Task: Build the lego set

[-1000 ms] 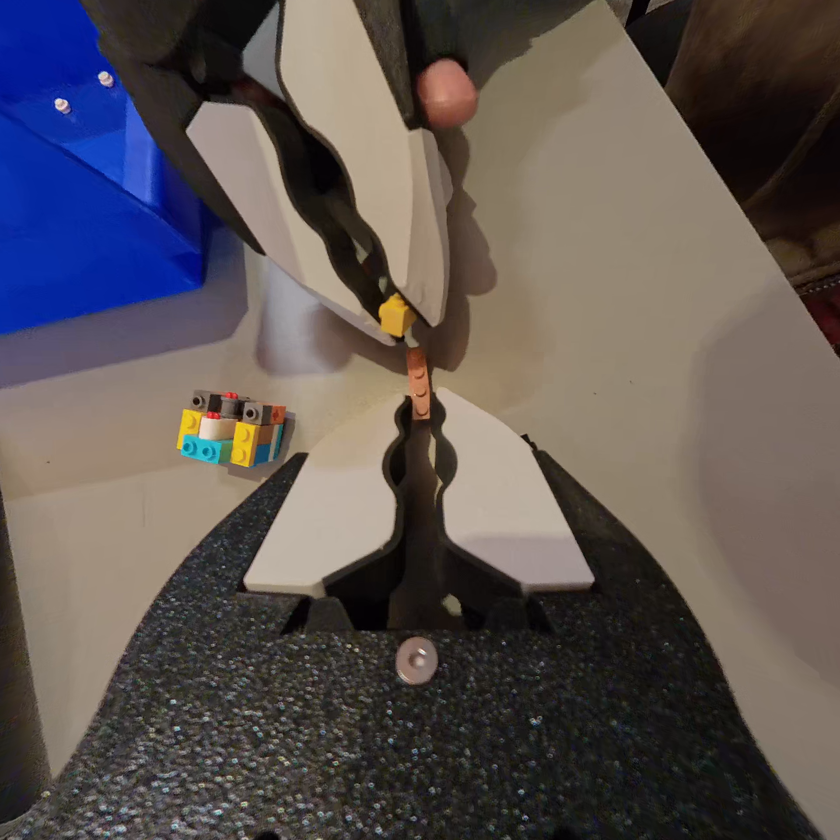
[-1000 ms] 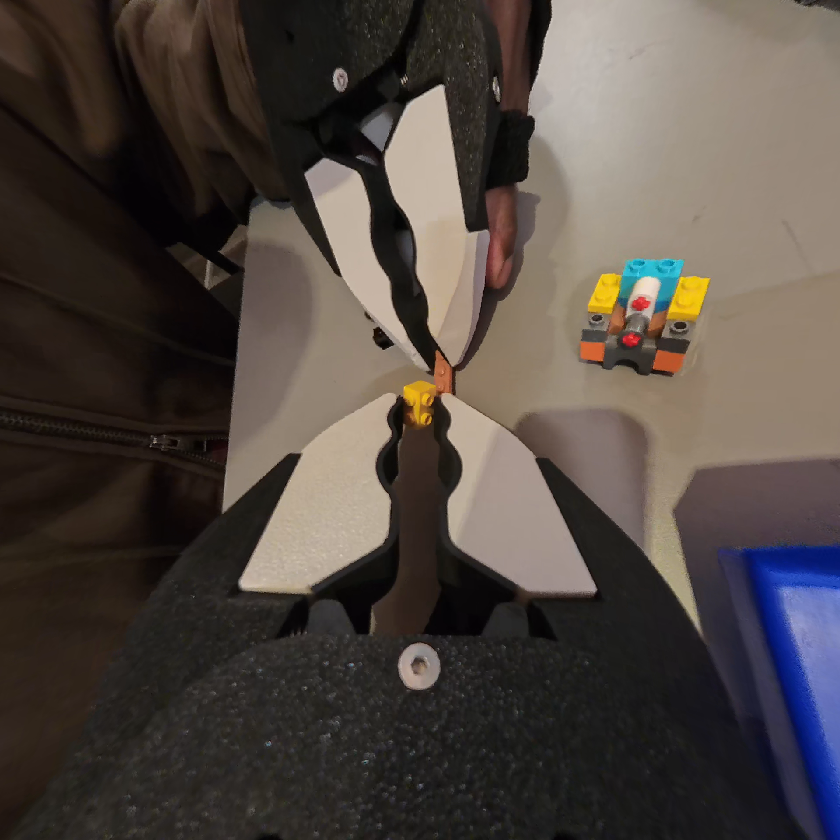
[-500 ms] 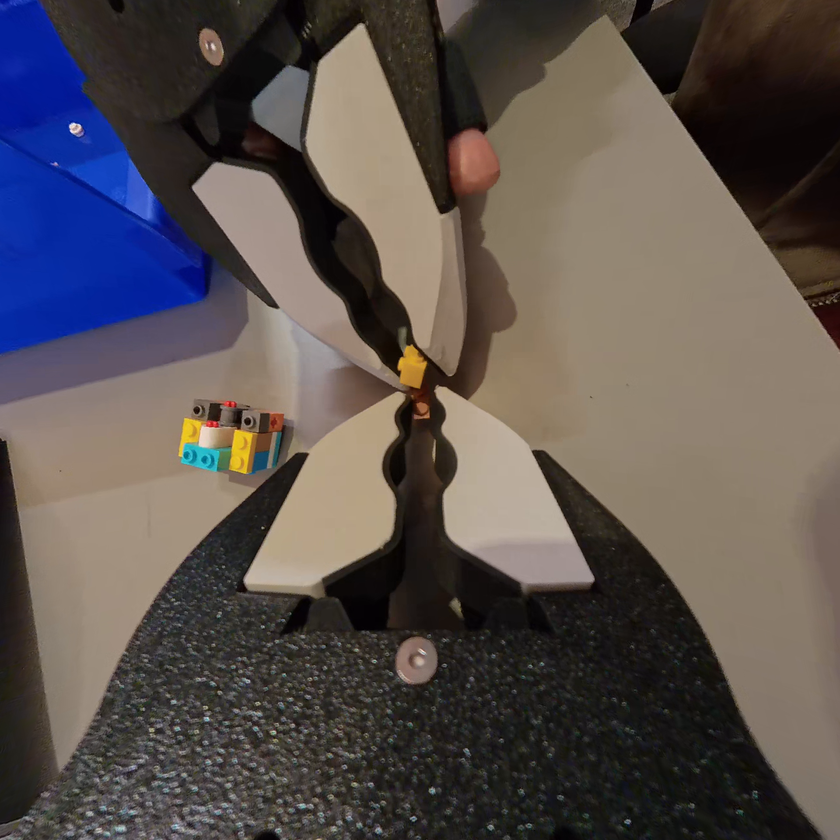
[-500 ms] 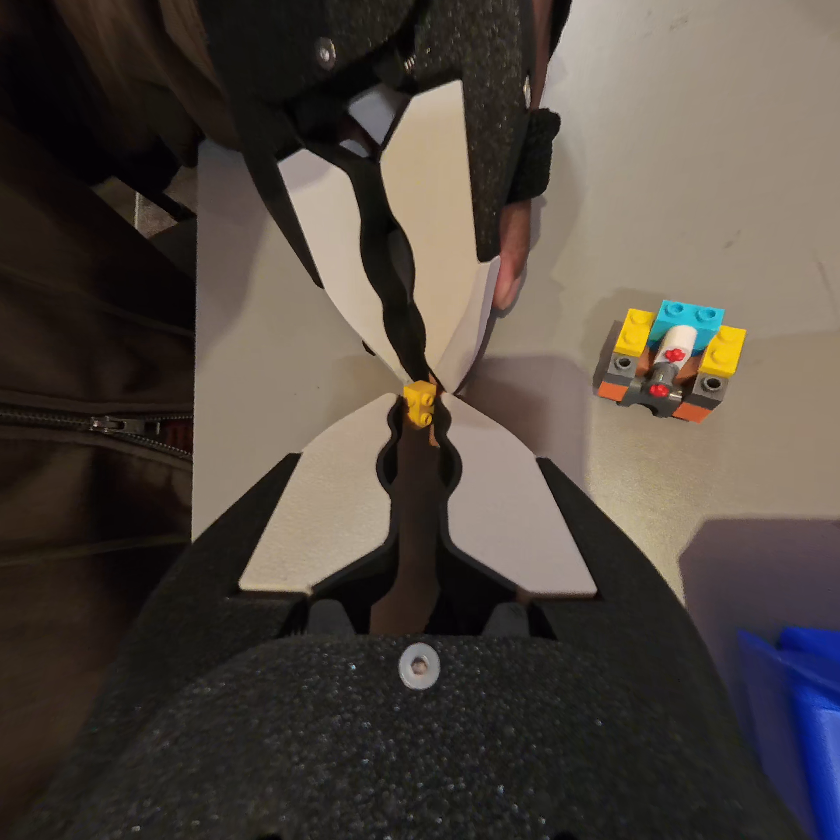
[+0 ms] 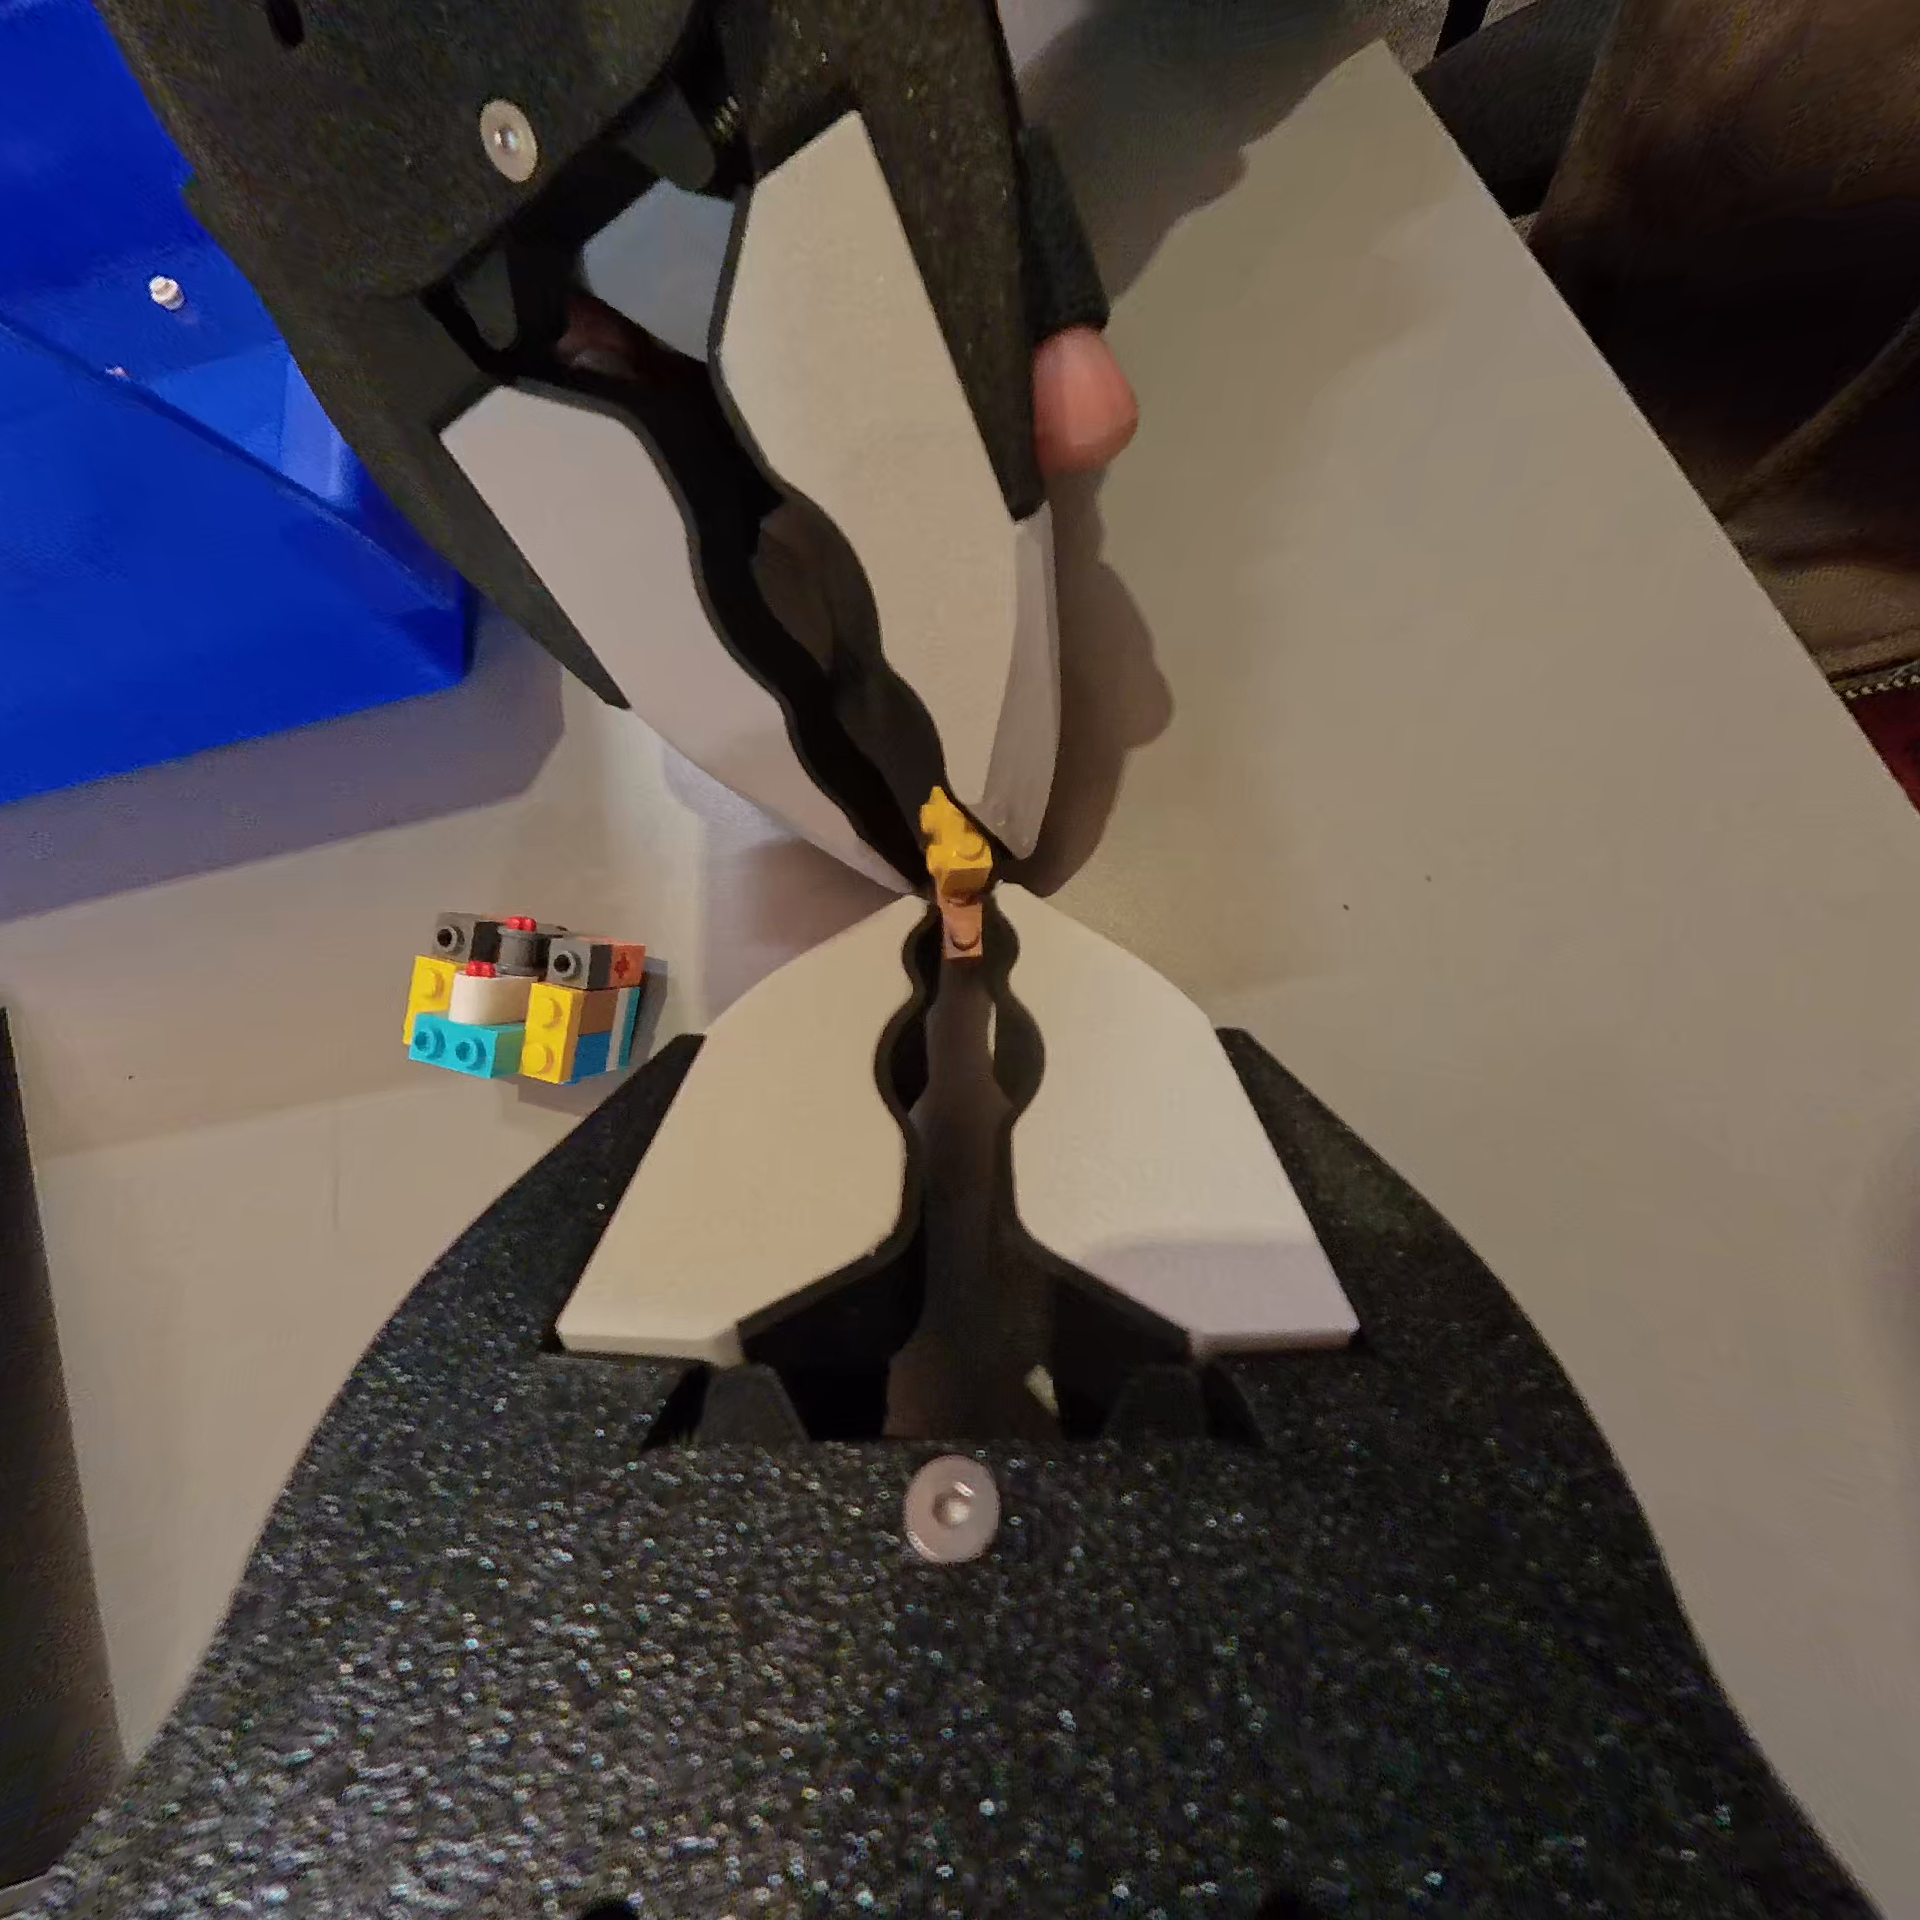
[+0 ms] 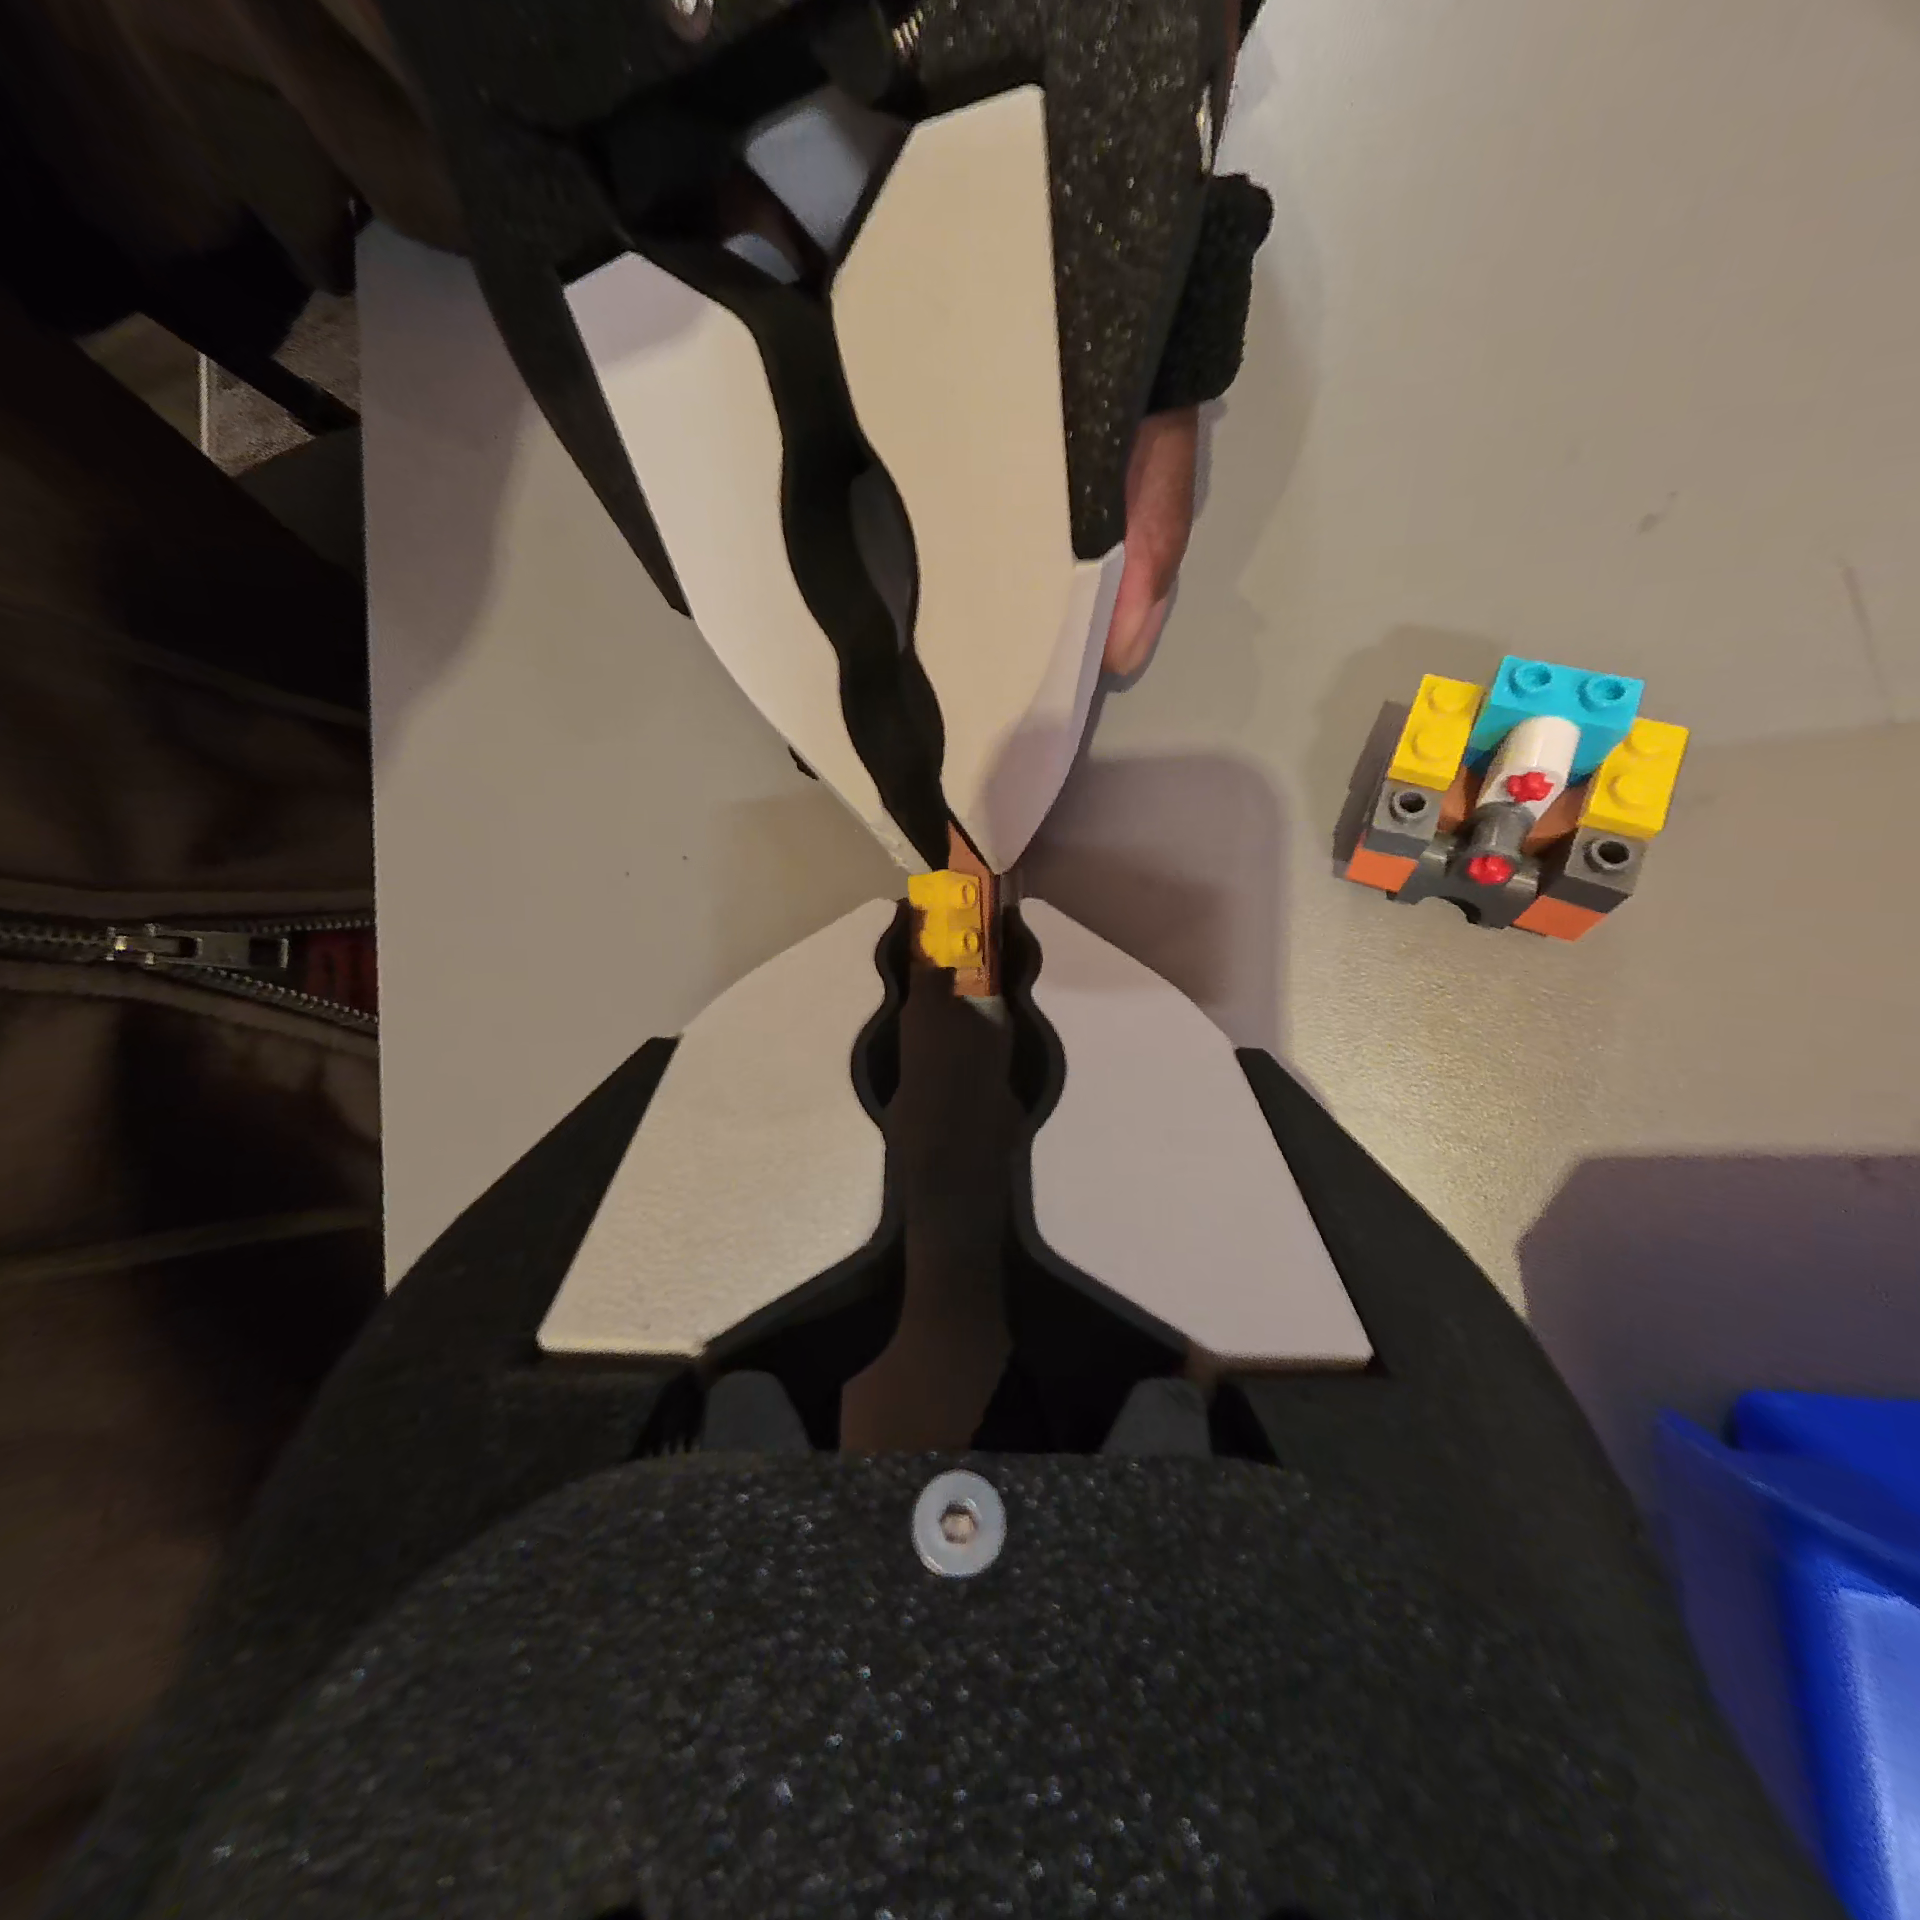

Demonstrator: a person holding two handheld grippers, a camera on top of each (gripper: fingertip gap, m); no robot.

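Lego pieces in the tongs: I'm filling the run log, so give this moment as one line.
left tongs: shut on brown plate | right tongs: shut on yellow brick | pieces: pressed together mid-air | partial build: on table, untouched

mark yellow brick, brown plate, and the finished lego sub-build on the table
yellow brick (image 6: 948, 920), right wrist view, on its studded face.
brown plate (image 5: 962, 925), left wrist view, on the end showing between the fingers.
lego sub-build (image 6: 1517, 800), right wrist view, on the white cylinder at its centre.

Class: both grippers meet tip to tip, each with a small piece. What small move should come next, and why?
Probably press the yellow brick in the right gripper firmly against the brown plate in the left gripper: they touch side by side, but whether they are fully seated cannot be told.
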